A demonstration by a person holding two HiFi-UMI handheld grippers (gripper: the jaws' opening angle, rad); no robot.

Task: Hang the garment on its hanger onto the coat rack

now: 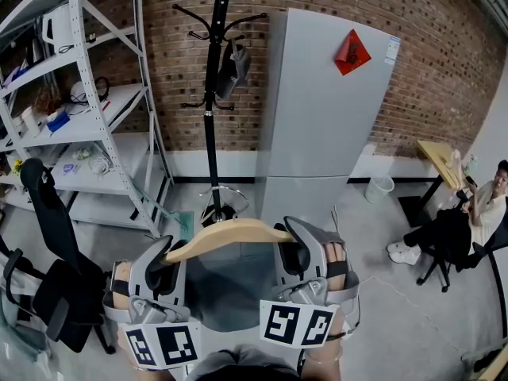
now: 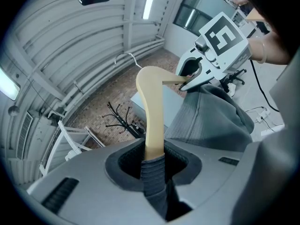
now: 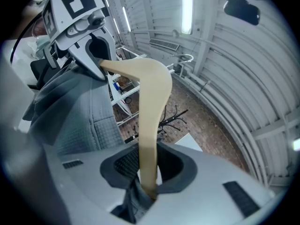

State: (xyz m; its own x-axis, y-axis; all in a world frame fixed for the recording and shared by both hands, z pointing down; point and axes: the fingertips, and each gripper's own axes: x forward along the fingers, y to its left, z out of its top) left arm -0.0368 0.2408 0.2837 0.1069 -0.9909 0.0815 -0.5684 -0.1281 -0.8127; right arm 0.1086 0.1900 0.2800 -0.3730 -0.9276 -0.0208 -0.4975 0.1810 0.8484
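One curved wooden hanger (image 1: 230, 235), ribbed grey garment (image 2: 211, 121)

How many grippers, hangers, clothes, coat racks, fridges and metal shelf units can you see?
grippers: 2, the left gripper and the right gripper
hanger: 1
garment: 1
coat rack: 1
fridge: 1
shelf unit: 1
Total: 7
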